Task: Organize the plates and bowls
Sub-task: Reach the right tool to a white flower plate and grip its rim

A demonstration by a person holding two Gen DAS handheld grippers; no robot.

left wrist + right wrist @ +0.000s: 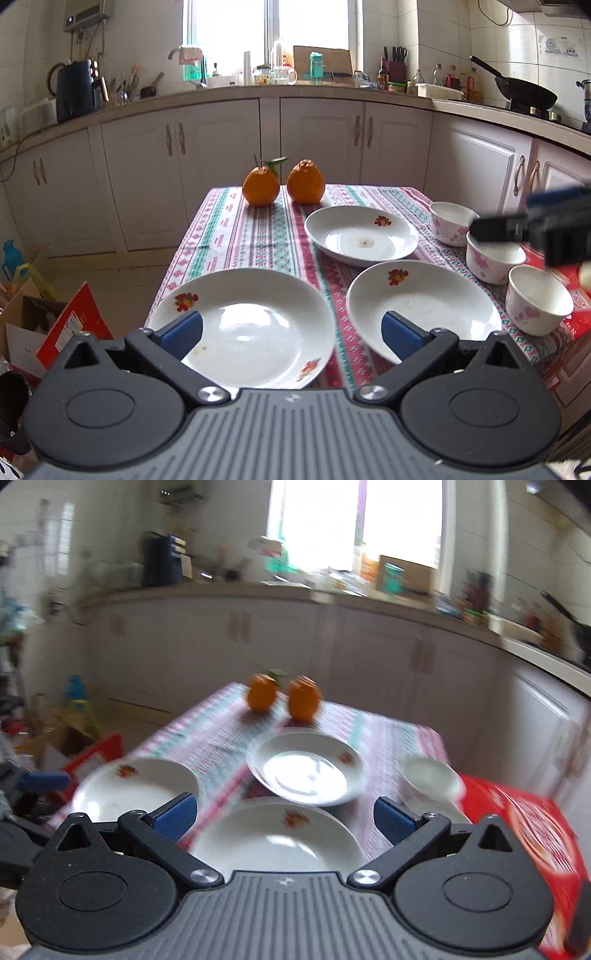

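Three white plates with fruit prints lie on the patterned tablecloth: a near left plate (243, 325), a near right plate (424, 306) and a far plate (362, 234). Three white bowls with pink flowers (452, 221) (493, 258) (537, 299) line the right side. My left gripper (291, 332) is open, hovering at the near edge between the two near plates. In the right wrist view, blurred, my right gripper (284, 818) is open above the near right plate (277, 834). The far plate (308, 766) and left plate (136, 786) show beyond it.
Two oranges (260, 186) (306, 182) stand at the table's far end. A red box (535, 823) lies under the bowls at the right edge. Cardboard boxes (44, 325) sit on the floor to the left. Kitchen cabinets (221, 147) run behind the table.
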